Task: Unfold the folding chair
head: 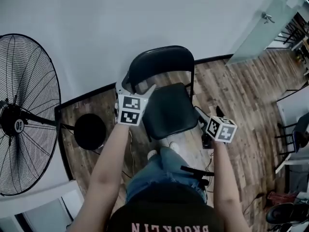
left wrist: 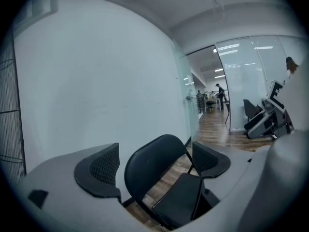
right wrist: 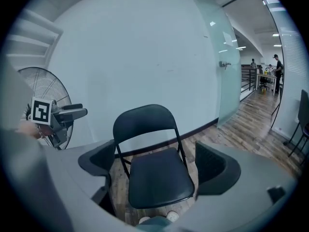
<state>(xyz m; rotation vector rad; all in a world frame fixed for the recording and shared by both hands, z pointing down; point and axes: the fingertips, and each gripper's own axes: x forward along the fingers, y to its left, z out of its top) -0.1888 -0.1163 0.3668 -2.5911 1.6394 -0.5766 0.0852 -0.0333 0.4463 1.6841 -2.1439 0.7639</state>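
Though folding chair [head: 162, 64] legs hide under seat [head: 170, 111], left tool [left wrist: 154, 164], right tool [right wrist: 157, 162] apart, empty.

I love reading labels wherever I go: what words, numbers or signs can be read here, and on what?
"BROOKLYN": upside down and cut by the picture's edge, on the person's shirt; the last letters are unsure.
Cubes and: black-and-white square patterns only, no letters.
Fan hub: a round label, too small to read.
Chair: no print.
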